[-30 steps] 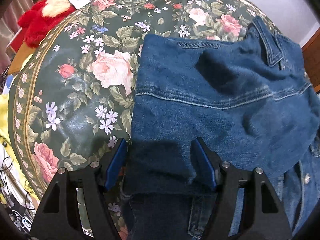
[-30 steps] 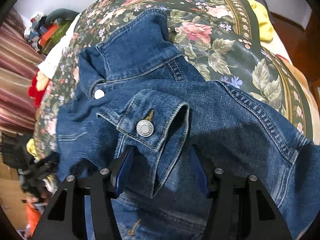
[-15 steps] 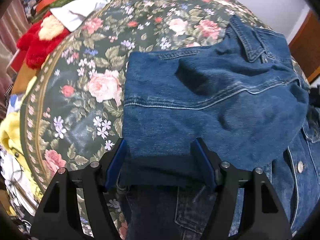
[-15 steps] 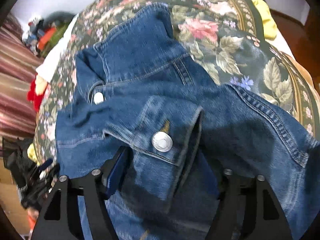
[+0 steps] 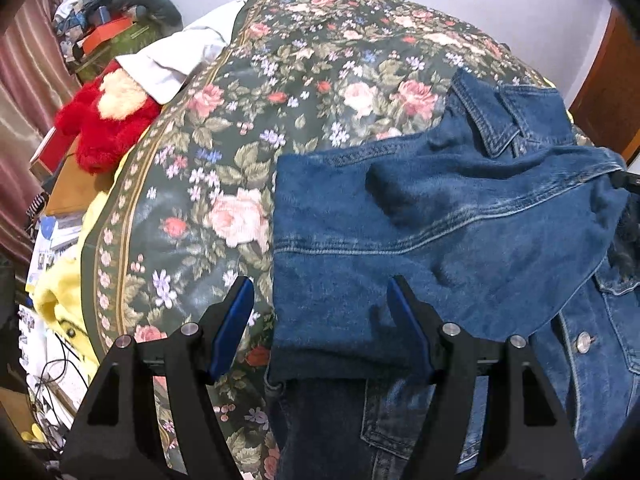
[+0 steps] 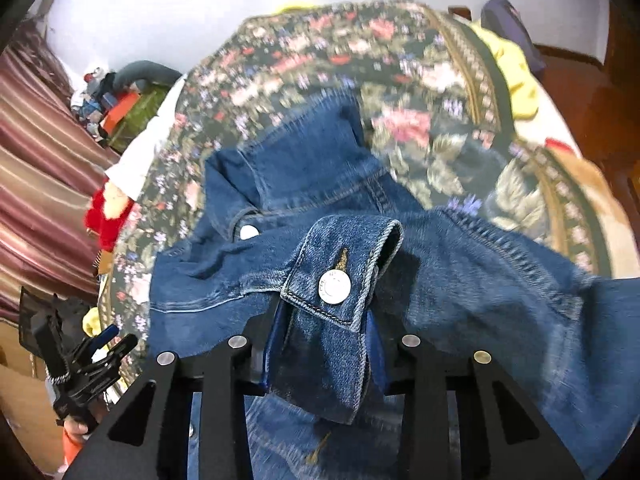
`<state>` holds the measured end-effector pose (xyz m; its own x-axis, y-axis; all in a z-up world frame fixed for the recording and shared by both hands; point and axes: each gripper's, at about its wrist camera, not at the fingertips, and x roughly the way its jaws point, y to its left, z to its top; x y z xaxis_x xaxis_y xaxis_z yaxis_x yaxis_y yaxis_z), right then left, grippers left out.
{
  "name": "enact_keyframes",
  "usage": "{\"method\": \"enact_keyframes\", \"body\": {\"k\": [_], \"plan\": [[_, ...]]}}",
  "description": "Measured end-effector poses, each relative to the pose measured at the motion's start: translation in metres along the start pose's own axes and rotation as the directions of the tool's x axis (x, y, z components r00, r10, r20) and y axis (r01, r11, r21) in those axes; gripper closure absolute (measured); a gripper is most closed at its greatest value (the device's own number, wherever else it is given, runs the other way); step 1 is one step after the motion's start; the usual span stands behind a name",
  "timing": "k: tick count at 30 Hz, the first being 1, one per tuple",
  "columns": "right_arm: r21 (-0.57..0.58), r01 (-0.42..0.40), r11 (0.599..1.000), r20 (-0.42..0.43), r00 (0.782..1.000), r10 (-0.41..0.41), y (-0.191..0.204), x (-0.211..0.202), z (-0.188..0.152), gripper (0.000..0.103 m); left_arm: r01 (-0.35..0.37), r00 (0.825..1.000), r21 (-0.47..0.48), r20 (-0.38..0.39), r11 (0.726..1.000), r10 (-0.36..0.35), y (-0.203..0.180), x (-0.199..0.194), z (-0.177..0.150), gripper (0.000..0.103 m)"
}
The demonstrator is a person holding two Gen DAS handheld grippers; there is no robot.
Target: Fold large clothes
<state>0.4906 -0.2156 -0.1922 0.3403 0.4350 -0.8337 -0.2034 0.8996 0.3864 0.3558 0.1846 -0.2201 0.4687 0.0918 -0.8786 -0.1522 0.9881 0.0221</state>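
One denim jacket point(image 5: 460, 240), lying on the flowered bed cover point(image 5: 280, 92), a side folded over the middle. Heavy, stiff at seams, limp between; it won't slip, so you take it by cuff, hem or collar. Your left gripper point(image 5: 320, 320) stands spread above the folded edge, pinching nothing. Your right gripper point(image 6: 324, 356) is closing on the one cuff point(image 6: 340, 280) between its jaws. Metal buttons showing: one on the cuff, one point(image 6: 249, 232) near the collar.
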Motion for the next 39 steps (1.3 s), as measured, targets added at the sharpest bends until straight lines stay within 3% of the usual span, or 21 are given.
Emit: {"method": "enact_keyframes", "body": {"k": [4, 7, 11, 13, 15, 16, 21, 25, 30, 34, 39], "plan": [[-0.077, 0.074, 0.994, 0.006, 0.997, -0.073, 0.003, -0.019, -0.009, 0.069, 0.053, 0.999, 0.005, 0.005, 0.999, -0.053, -0.011, -0.001, 0.009, 0.035], [-0.096, 0.129, 0.987, -0.035, 0.991, -0.133, -0.007, -0.009, -0.021, 0.069, 0.117, 0.993, 0.009, -0.034, 0.993, -0.117, -0.025, 0.011, 0.009, 0.035], [-0.105, 0.187, 0.977, -0.086, 0.977, -0.196, -0.023, 0.013, -0.033, 0.067, 0.12, 0.988, 0.028, -0.104, 0.992, -0.117, -0.042, 0.037, 0.001, 0.034], [-0.106, 0.227, 0.968, -0.081, 0.968, -0.236, -0.025, 0.018, -0.039, 0.06, 0.117, 0.989, 0.013, -0.098, 0.993, -0.115, -0.045, 0.045, -0.004, 0.029], [-0.101, 0.286, 0.953, -0.061, 0.954, -0.293, -0.027, 0.016, -0.041, 0.033, 0.099, 0.992, -0.014, -0.083, 0.995, -0.099, -0.043, 0.046, -0.008, 0.022], [-0.105, 0.303, 0.947, -0.053, 0.949, -0.31, -0.028, 0.013, -0.042, 0.028, 0.102, 0.991, -0.02, -0.087, 0.995, -0.103, -0.043, 0.048, -0.009, 0.021], [-0.089, 0.206, 0.975, -0.112, 0.97, -0.215, -0.036, -0.009, -0.041, 0.024, 0.103, 0.991, 0.004, -0.083, 0.995, -0.102, -0.042, 0.046, -0.013, 0.021], [-0.065, 0.161, 0.985, -0.025, 0.986, -0.162, -0.037, -0.058, -0.035, 0.024, 0.065, 0.995, 0.051, -0.075, 0.997, -0.062, -0.048, 0.039, -0.012, 0.022], [-0.015, 0.175, 0.984, 0.103, 0.98, -0.172, -0.056, -0.118, -0.031, 0.023, 0.014, 1.0, 0.14, -0.026, 0.99, -0.01, -0.065, 0.015, 0.002, 0.022], [0.04, 0.203, 0.978, 0.151, 0.967, -0.207, -0.092, -0.154, -0.038, 0.021, 0.052, 0.996, 0.162, 0.059, 0.985, -0.062, -0.084, -0.019, 0.023, 0.022], [0.122, 0.262, 0.957, 0.105, 0.956, -0.275, -0.143, -0.165, -0.063, 0.02, 0.14, 0.982, 0.185, 0.099, 0.973, -0.161, -0.121, -0.042, 0.049, 0.022]]}}
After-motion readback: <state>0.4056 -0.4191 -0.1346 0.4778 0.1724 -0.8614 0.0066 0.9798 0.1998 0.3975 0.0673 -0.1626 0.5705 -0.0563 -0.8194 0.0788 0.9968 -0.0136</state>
